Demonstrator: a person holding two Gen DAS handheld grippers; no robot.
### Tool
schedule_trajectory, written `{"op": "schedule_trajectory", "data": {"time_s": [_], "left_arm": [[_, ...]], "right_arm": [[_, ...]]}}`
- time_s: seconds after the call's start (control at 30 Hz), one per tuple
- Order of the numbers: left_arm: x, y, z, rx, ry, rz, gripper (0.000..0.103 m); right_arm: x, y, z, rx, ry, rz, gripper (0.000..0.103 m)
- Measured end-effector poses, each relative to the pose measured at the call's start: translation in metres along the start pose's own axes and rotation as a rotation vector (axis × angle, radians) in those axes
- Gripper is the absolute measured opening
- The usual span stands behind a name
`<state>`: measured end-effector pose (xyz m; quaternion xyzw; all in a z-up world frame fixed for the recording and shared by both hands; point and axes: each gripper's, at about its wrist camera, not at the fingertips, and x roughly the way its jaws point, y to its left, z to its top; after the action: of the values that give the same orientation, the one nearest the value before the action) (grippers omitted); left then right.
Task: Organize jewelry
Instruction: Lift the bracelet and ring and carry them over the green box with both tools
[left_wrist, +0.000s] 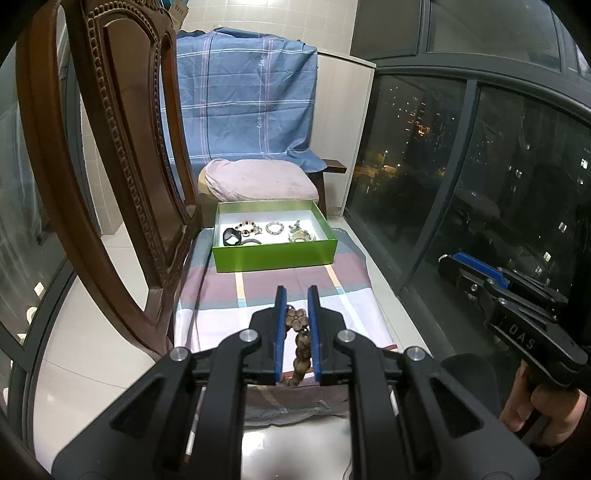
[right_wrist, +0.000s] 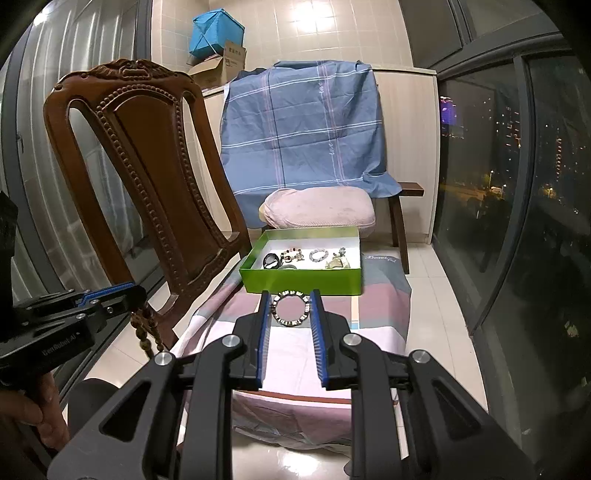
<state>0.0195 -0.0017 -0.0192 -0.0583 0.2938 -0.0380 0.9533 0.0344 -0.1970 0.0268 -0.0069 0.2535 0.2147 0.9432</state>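
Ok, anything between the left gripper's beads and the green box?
Nothing visible. The left gripper holds the brown bead strand above the checked cloth, and only bare cloth lies before the open green box. The carved chair stands off to the left.

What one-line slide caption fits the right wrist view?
Right gripper holds a beaded bracelet before the green box; left gripper dangles brown beads.
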Motion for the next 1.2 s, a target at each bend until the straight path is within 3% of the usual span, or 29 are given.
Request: {"op": "schedule_trajectory", "data": {"time_s": [0.73, 1.2], "left_arm": [[0.008, -0.005, -0.007, 0.009, 0.037, -0.008, 0.012], [0.052, 0.0, -0.008, -0.008, 0.113, -0.014, 0.012]], "right_arm": [[0.013, 0.0, -0.003, 0.007, 0.029, -0.005, 0.021], [0.061, -0.011, -0.009, 0.03, 0.099, -0.007, 0.021]]}}
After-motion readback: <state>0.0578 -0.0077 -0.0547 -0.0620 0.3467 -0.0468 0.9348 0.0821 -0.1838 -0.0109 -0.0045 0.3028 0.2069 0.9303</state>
